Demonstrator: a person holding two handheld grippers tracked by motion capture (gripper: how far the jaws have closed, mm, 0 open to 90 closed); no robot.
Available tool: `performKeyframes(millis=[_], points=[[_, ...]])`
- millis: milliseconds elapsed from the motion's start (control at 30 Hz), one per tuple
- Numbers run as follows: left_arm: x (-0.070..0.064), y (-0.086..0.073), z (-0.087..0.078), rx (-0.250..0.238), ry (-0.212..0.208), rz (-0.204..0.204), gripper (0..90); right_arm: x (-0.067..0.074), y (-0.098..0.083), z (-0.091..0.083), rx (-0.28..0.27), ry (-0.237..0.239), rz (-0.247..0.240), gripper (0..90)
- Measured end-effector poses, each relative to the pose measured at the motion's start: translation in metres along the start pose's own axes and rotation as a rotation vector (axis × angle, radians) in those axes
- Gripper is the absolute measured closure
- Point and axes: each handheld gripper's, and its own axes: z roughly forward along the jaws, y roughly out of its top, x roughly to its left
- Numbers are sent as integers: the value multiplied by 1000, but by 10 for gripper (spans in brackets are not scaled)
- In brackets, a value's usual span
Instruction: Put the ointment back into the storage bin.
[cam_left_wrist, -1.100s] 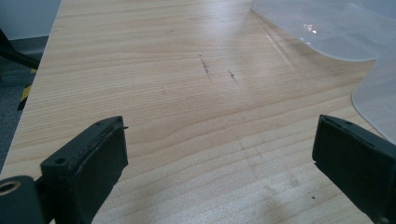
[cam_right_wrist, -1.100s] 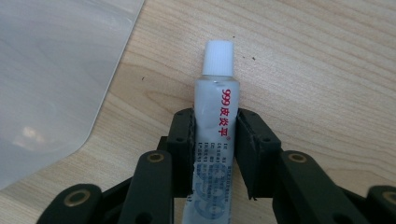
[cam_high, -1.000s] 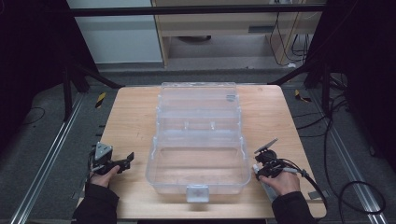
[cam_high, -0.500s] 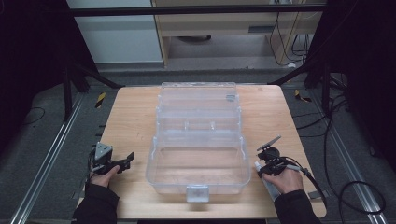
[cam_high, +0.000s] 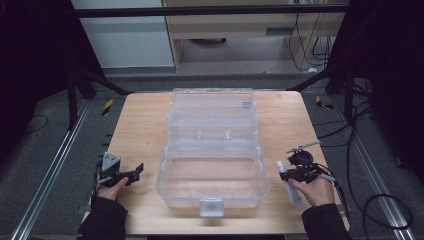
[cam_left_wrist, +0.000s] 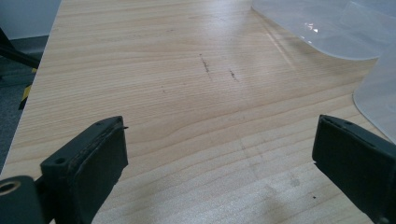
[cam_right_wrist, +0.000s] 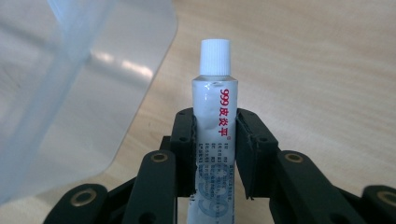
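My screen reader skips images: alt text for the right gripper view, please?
The right tool clamps a white ointment tube, its white cap pointing away, red print down its side. A clear plastic box sits left on the wooden table.

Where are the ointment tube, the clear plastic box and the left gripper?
ointment tube (cam_right_wrist: 215, 112): right gripper view, on its printed body below the white cap.
clear plastic box (cam_high: 212, 206): high view, on its front latch.
left gripper (cam_high: 138, 170): high view, between its open jaws.

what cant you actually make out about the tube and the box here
- Tube: its lower end is cut off by the bottom edge of the right gripper view and covered by the right tool; the small grey print is too blurred to read.
- Clear box: in the high view, too small and see-through to tell whether the compartments hold anything.
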Motion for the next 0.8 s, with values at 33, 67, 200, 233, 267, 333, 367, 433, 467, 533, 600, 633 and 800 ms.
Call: performKeyframes(millis=[33,67,200,233,267,333,367,433,467,533,600,633,800], points=[[0,0,0,0,-1,1,27,0,1,-2,-16,0,1,699],[0,0,0,1,-2,1,27,0,3,-4,-32,0,-1,700],[0,0,0,-6,-1,0,27,2,10,-15,-89,19,-14,699],[0,0,0,-6,-1,-1,27,3,12,-18,-101,20,-20,700],[0,0,0,-4,-1,2,27,4,14,-21,-115,23,-23,699],[0,0,0,-3,-1,2,27,4,17,-28,-141,27,-40,699],[0,0,0,-3,-2,2,27,4,18,-31,-153,25,-49,699],[0,0,0,-3,-2,2,27,5,20,-34,-164,32,-58,699],[0,0,0,-2,-2,2,27,6,23,-40,-186,36,-85,699],[0,0,0,-2,-2,1,27,7,25,-44,-202,43,-101,700],[0,0,0,-2,-1,1,27,8,28,-48,-214,50,-119,699],[0,0,0,-2,-1,1,27,8,28,-48,-214,50,-119,699],[0,0,0,0,-2,1,27,13,37,-60,-254,61,-187,700]])
